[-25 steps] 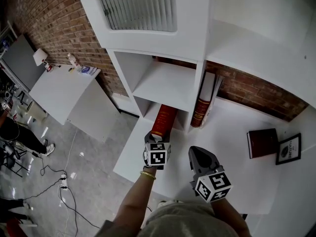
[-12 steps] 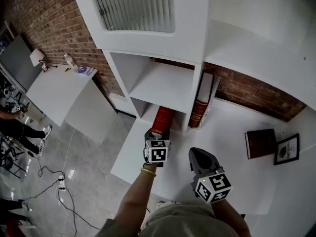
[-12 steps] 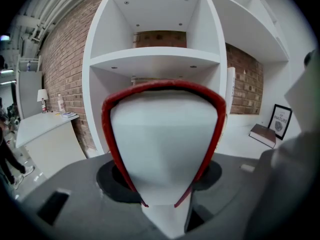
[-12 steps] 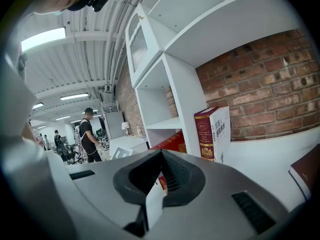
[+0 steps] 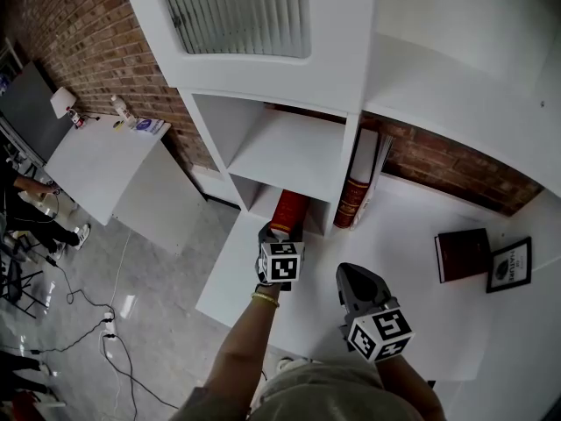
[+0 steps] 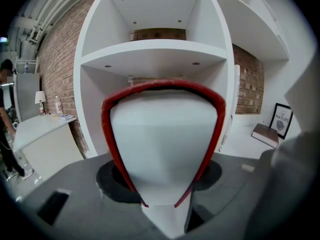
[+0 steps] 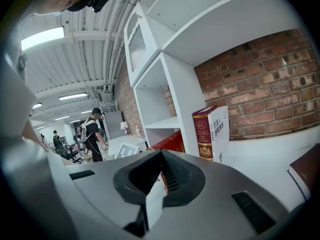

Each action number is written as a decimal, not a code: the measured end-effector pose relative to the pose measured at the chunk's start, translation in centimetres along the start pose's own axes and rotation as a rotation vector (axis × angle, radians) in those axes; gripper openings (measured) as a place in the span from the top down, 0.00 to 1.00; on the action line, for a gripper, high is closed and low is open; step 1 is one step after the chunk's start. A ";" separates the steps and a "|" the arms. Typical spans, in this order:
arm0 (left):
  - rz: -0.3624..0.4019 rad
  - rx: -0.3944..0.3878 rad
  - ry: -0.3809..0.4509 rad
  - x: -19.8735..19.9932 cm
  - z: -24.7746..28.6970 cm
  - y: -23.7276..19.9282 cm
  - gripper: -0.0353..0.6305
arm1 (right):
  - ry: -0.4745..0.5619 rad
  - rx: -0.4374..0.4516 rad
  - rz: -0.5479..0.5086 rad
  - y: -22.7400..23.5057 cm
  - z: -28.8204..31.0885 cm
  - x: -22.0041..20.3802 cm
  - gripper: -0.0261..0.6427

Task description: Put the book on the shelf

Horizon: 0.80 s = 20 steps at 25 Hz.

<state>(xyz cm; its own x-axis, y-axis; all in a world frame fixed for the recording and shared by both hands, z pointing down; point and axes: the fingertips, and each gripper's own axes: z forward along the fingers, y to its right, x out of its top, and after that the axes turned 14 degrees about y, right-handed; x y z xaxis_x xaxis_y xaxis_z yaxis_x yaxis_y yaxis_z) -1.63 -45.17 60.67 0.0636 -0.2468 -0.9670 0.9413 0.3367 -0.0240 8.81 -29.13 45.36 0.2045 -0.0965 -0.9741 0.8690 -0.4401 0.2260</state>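
A red book [image 5: 290, 210] lies with its far end inside the lowest compartment of the white shelf unit [image 5: 289, 147]. My left gripper [image 5: 280, 235] is shut on its near end. In the left gripper view the book [image 6: 162, 134] fills the middle end-on, white pages framed by the red cover, and the left gripper [image 6: 162, 206] clamps it from both sides. My right gripper [image 5: 351, 277] hovers over the white counter [image 5: 412, 323] to the right of the book, jaws together and holding nothing. In its own view the right gripper [image 7: 154, 186] faces the shelf.
A dark red book with gold print [image 5: 355, 191] stands upright against the shelf's divider. A brown book [image 5: 465, 254] and a framed picture [image 5: 513, 264] lie on the counter at the right. A low white table [image 5: 105, 160] with bottles stands at the left; a person [image 7: 94, 134] is beyond it.
My left gripper has moved slightly forward toward the shelf with the red book. The right gripper has stayed where it was.
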 end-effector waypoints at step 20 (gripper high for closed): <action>0.033 -0.020 -0.011 0.6 3.1 0.2 0.59 | -0.001 -0.018 -0.006 0.6 -0.5 0.0 0.95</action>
<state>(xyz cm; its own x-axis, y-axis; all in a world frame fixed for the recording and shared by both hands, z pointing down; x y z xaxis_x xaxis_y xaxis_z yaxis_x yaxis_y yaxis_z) -0.42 -48.07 60.92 0.0982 -0.2452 -0.9645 0.9320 0.3625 0.0027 9.56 -28.97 45.54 0.1989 -0.0952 -0.9754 0.8781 -0.4247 0.2205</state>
